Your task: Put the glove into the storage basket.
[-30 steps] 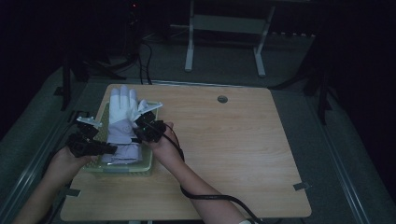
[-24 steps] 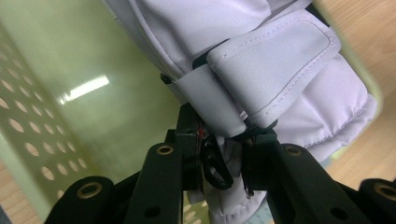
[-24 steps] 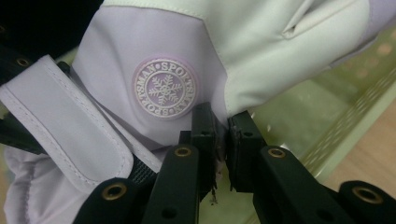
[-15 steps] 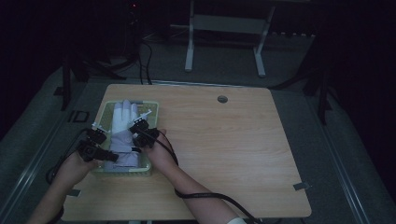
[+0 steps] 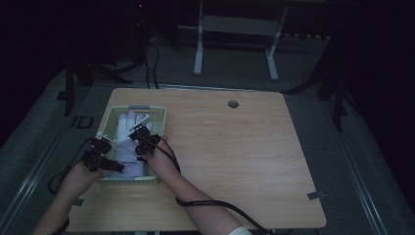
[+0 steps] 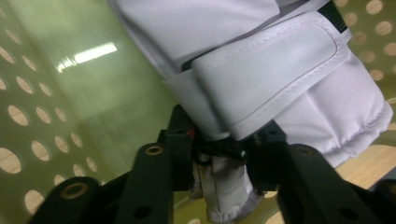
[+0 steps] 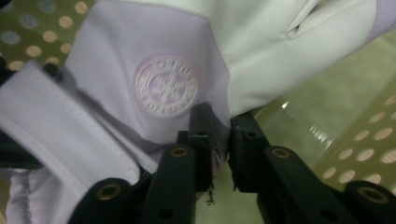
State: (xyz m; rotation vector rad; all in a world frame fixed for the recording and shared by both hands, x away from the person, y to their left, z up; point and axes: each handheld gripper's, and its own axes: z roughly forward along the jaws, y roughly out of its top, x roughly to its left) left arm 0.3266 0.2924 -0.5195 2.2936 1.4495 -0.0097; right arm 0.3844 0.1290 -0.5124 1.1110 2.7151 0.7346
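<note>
A white glove [image 5: 128, 134] lies in a pale green perforated basket [image 5: 159, 115] at the table's left. Both grippers reach down into the basket at the glove's near end. In the left gripper view the glove's strapped cuff [image 6: 261, 70] hangs over my left gripper [image 6: 224, 140]. Its jaws have just been opening, and bunched cuff fabric still lies between them. In the right gripper view my right gripper [image 7: 222, 140] sits under the glove's round logo patch [image 7: 166, 86]. Its jaws have also just been opening, and a slim gap shows beside a thin fabric edge.
The basket's wall [image 6: 56, 107] stands close to the left gripper, and its green floor [image 7: 299, 121] lies just past the right gripper's jaws. Bare wooden tabletop [image 5: 244, 147] stretches to the right, with a cable grommet [image 5: 233, 104] near the far edge. Black cables trail toward the person.
Both hands have come down and toward the person, bringing the glove from above the basket down into it. The glove now lies flatter.
</note>
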